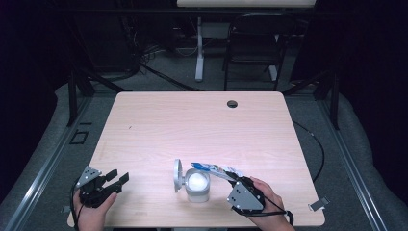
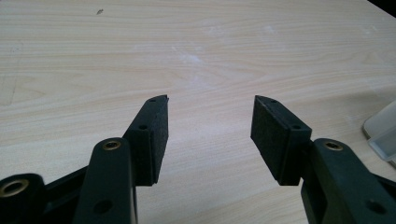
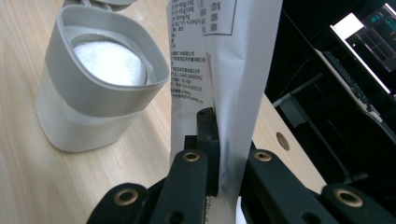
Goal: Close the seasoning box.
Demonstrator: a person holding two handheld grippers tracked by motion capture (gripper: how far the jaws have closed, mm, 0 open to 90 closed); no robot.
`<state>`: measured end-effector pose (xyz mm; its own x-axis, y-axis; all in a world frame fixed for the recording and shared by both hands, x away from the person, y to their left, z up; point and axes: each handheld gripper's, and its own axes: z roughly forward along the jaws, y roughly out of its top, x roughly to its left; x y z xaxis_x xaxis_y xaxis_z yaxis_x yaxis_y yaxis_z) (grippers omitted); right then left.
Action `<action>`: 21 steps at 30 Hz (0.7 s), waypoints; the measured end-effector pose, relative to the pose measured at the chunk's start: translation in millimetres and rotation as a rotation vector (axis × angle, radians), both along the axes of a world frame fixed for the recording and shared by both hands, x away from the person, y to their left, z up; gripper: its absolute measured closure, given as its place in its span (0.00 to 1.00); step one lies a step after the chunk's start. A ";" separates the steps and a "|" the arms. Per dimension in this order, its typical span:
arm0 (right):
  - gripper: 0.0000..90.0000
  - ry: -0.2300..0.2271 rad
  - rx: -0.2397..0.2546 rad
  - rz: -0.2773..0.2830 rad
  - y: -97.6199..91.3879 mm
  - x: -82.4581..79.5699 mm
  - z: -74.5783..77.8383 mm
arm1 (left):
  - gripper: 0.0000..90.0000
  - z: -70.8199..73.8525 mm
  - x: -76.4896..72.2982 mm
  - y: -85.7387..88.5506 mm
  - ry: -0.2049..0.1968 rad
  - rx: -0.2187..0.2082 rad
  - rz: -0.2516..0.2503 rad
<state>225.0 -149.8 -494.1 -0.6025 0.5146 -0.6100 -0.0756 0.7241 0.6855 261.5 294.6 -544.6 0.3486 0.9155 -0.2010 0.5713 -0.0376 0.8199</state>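
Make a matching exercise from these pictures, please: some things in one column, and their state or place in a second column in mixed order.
Things:
1. left claw
2. right claw
3. jar
4. packet

States or places:
A. lid swung open, white powder inside
B. open, nothing between its pads, over bare table
C. shut on a thin printed bag
D. held beside the jar, its far end reaching over the jar's rim in the high view

Right pairs: 1-B, 2-C, 3-A, 4-D
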 end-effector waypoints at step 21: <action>0.99 0.046 0.183 -0.049 -3.0 20.4 2.4 | 0.52 1.6 -0.3 0.2 -0.006 -0.003 0.001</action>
<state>245.4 -152.7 -491.7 -0.5990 0.6442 -0.4756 -0.0082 0.5889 0.8081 261.2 294.7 -543.1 0.3493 0.9151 -0.2013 0.5663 -0.0350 0.8234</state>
